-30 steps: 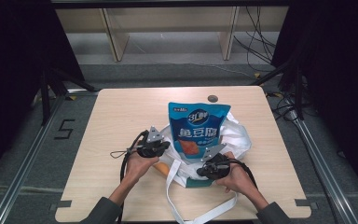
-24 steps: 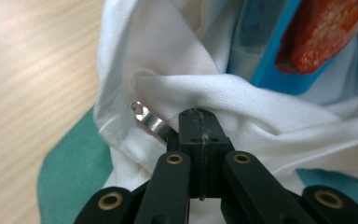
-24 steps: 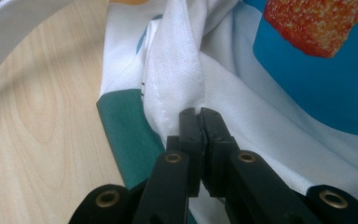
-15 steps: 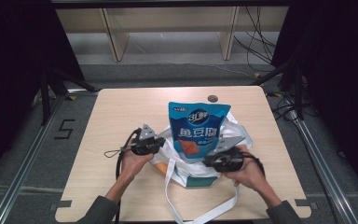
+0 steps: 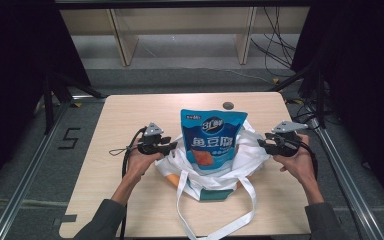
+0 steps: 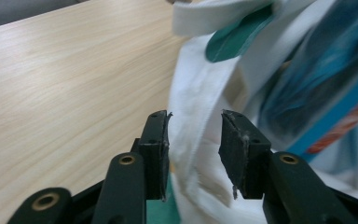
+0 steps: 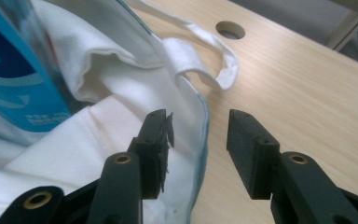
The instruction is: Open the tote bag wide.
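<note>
White fabric sits at the centre of the high view: the tote bag (image 5: 215, 172) lies slumped on the wooden table (image 5: 130, 115), and the blue snack pouch (image 5: 212, 142) stands upright inside its mouth, most of the pouch rising above the cloth. The long handles (image 5: 182, 200) trail toward the lower edge of the frame.

Compare the earlier high views with the current one. A second ago both tools were closed on the bag rim, close to the pouch. Your left gripper (image 5: 172, 146) has since drawn a little to the left of the frame, and your right gripper (image 5: 261, 142) has swung out to the right-hand side of the bag, well away from its former place low in the frame.

Both sets of jaws have just been opening:
- Left gripper (image 6: 193, 140) – the pads stand apart. A fold of the bag's cloth lies between them and brushes the left-hand pad, but it isn't clamped. Released.
- Right gripper (image 7: 198, 147) – the pads stand apart over the bag's rim (image 7: 200, 121) and bare table. Nothing is pressed. Released.

Reading for the task – the pouch appears seated and the bag now rests on its own. You have let go on both sides, so the packing step looks finished. Watch the tall pouch: with the cloth slack, it may lean.
</note>
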The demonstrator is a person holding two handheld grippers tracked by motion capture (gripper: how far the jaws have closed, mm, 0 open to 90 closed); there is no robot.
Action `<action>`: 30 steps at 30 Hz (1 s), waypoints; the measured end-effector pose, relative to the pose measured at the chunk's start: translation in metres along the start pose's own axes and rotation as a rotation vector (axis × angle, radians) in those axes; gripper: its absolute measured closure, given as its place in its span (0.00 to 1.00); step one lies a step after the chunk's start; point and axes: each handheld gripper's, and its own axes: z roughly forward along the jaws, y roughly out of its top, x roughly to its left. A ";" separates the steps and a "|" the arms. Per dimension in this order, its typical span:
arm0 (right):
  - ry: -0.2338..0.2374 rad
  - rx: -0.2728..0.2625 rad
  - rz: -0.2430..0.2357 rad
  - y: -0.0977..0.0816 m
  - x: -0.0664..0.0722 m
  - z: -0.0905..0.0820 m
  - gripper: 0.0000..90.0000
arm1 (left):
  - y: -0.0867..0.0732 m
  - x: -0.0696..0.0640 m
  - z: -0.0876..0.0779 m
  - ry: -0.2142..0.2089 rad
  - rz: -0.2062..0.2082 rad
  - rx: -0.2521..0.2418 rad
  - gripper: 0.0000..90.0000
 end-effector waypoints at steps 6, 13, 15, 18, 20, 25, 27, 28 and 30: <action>-0.023 -0.024 -0.051 0.000 -0.012 0.023 0.99 | 0.009 0.009 0.012 0.000 -0.060 -0.092 0.96; -0.066 0.125 -0.066 -0.018 -0.004 0.055 0.99 | -0.020 0.021 0.051 -0.007 -0.111 0.056 0.94; -0.050 0.168 -0.058 -0.030 -0.002 0.065 0.99 | -0.023 0.021 0.049 -0.014 -0.106 0.052 0.93; -0.045 0.153 -0.030 -0.032 -0.003 0.066 0.99 | -0.024 0.020 0.048 -0.007 -0.110 0.054 0.92; -0.055 0.158 -0.037 -0.031 -0.002 0.065 0.98 | -0.022 0.020 0.045 0.000 -0.135 0.052 0.86; -0.060 0.080 0.019 -0.013 -0.004 0.040 0.89 | -0.003 0.016 0.013 0.046 -0.163 -0.028 0.64; -0.042 0.016 0.001 -0.004 -0.002 0.025 0.87 | 0.005 0.011 -0.002 0.058 -0.164 -0.066 0.62; -0.025 -0.009 0.003 0.000 0.002 0.017 0.87 | 0.007 0.007 -0.008 0.045 -0.156 -0.076 0.65; 0.042 -0.035 0.017 0.006 0.018 0.003 0.88 | 0.006 -0.003 -0.015 0.000 -0.138 -0.082 0.73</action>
